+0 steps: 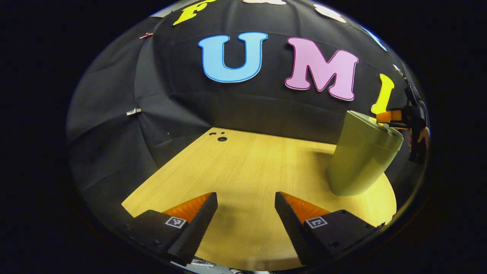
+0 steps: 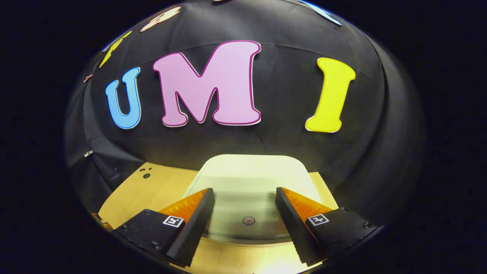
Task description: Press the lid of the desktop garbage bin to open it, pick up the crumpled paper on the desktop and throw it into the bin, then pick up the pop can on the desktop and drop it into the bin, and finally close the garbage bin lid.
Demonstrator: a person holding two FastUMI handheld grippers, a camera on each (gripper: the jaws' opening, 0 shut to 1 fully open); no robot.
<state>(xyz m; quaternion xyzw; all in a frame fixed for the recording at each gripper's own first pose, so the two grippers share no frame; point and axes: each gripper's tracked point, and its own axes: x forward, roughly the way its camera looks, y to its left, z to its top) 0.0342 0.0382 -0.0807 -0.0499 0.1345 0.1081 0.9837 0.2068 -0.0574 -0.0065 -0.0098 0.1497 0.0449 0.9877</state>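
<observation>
A pale green garbage bin (image 1: 361,156) stands on the wooden table (image 1: 243,163) at the right in the left gripper view, its lid down. My left gripper (image 1: 246,198) hangs open over bare table, well to the left of the bin. In the same view the right gripper (image 1: 395,116) hovers at the bin's top edge, held by a hand. In the right gripper view the flat, closed lid (image 2: 247,179) lies just below and ahead of my open right gripper (image 2: 245,194); a small round red mark (image 2: 248,220) sits on the lid between the fingers.
A few small dark holes (image 1: 219,137) mark the table's far left corner. Black cloth walls close the booth behind and to the left. The table's near edge runs right under my left gripper.
</observation>
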